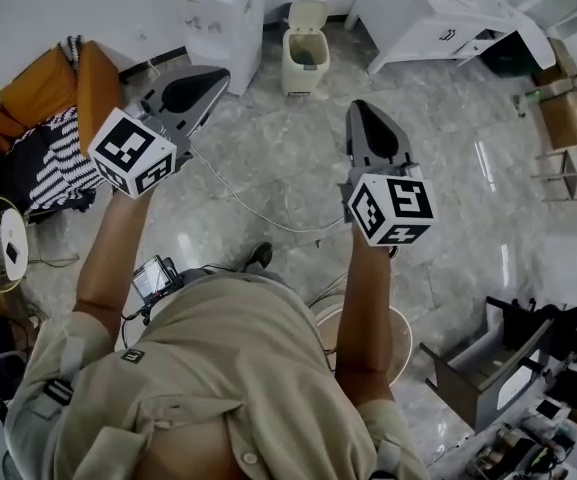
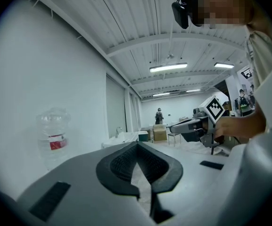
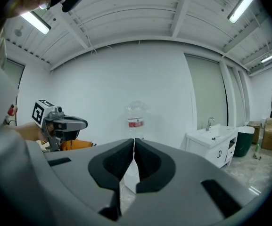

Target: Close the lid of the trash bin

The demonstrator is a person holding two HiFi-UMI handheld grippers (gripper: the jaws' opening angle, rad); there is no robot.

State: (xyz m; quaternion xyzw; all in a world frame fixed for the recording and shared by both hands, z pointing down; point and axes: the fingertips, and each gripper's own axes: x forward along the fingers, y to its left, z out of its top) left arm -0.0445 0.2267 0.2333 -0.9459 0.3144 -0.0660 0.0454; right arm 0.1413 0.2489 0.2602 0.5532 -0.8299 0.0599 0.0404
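The marble floor (image 1: 268, 168) fills most of the head view. At its far edge a white cabinet (image 1: 223, 13) is seen on the left and a white sink unit (image 1: 433, 8) on the right. Orange and striped fabric (image 1: 53, 118) is piled at the left edge.

The trash bin (image 1: 305, 60) is placed on the floor at the far side, between the cabinet and the sink unit. Its lid (image 1: 308, 13) is raised upright, so the bin is open. The bin is well apart from both claws.

The person is seen from above, with one claw held out in each hand over the floor, the two set side by side and apart.

The left claw (image 2: 136, 147) is shown with its jaws brought together at the tips; nothing is held between them. The right claw (image 3: 134, 142) is likewise closed tip to tip, with only a thin slit left, and it is empty.

A clear bottle (image 3: 136, 119) with a red label is seen beyond the right claw, against the white wall.
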